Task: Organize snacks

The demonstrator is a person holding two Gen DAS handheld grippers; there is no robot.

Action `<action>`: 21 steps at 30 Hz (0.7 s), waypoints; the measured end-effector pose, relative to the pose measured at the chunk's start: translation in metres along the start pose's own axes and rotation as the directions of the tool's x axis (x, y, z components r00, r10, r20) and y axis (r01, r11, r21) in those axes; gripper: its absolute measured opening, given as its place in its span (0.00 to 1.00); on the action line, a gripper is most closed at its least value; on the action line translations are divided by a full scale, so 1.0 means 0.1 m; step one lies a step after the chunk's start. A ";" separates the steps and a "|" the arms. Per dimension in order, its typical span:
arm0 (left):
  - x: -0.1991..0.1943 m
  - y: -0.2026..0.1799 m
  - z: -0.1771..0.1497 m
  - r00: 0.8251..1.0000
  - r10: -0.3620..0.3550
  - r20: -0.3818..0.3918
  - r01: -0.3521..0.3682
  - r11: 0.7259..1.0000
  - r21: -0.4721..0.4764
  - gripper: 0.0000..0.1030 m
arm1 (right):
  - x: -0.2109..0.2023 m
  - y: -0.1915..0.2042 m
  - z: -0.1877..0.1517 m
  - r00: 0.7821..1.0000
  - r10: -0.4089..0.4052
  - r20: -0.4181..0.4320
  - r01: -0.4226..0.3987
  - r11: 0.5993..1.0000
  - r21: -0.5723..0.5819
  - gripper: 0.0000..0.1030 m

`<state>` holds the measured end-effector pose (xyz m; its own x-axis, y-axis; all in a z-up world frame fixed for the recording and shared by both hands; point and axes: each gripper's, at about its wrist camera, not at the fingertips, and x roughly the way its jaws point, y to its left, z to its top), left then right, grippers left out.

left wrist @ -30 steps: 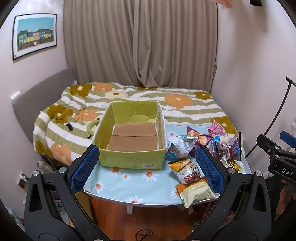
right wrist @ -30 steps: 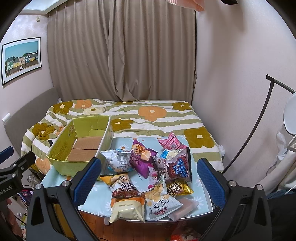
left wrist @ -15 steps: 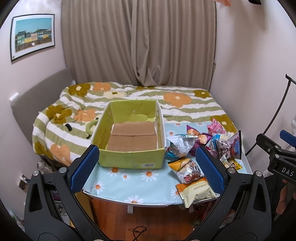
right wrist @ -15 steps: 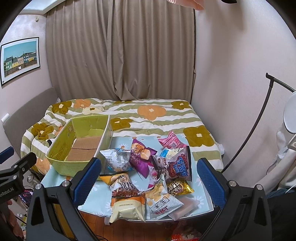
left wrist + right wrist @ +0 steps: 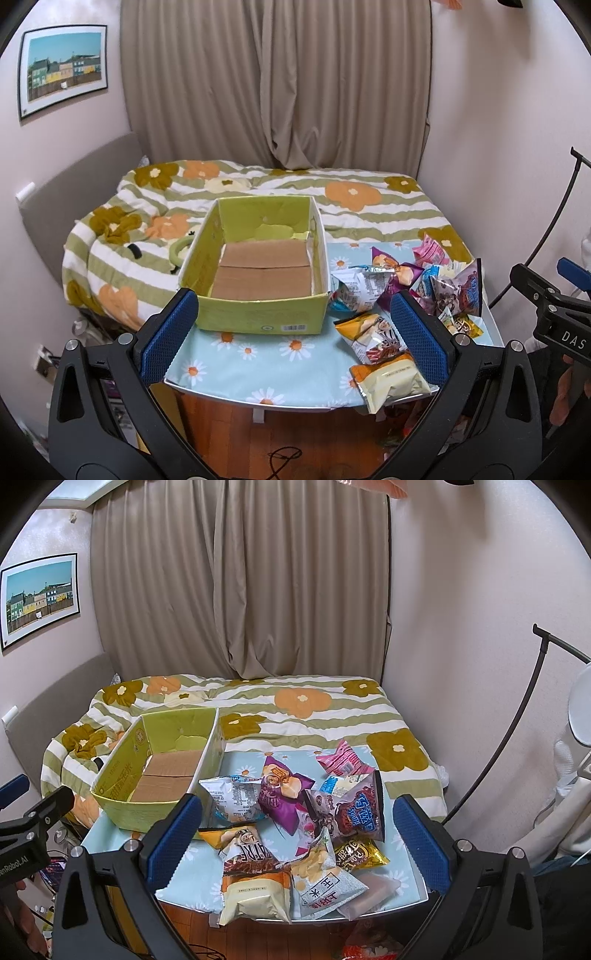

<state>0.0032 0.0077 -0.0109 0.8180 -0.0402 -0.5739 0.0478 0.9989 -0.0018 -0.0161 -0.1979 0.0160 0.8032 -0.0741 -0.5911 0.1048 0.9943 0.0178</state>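
A green cardboard box with a brown bottom and nothing in it stands on the left of a small table with a daisy cloth. Several snack bags lie piled on the right: a white bag, a purple one, a pink one, a dark chocolate bag, an orange-and-cream pack. My left gripper hovers open before the box. My right gripper is open in front of the pile, holding nothing.
A bed with a flowered striped quilt lies right behind the table. Curtains hang at the back. A black lamp stand curves along the right wall. Wooden floor shows below the table's front edge.
Both views have shifted only slightly; the table and box sit a little nearer. Nothing was taken hold of and both grippers stay open.
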 end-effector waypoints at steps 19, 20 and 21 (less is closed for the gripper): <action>0.04 -0.04 0.07 1.000 -0.008 -0.014 0.008 1.000 0.020 1.00 | 0.00 0.00 0.00 1.000 0.000 -0.002 0.000 1.000 0.002 1.00; 0.04 -0.05 0.07 1.000 -0.007 -0.014 0.008 1.000 0.020 1.00 | 0.00 0.00 0.00 1.000 0.000 -0.003 0.000 1.000 0.001 1.00; 0.03 -0.04 0.07 1.000 -0.008 -0.014 0.008 1.000 0.020 1.00 | 0.00 0.00 0.00 1.000 0.000 -0.003 0.000 1.000 0.001 1.00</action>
<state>0.0095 0.0030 -0.0075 0.8094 -0.0478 -0.5854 0.0662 0.9978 0.0100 -0.0157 -0.1982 0.0162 0.8016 -0.0742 -0.5933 0.1056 0.9942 0.0183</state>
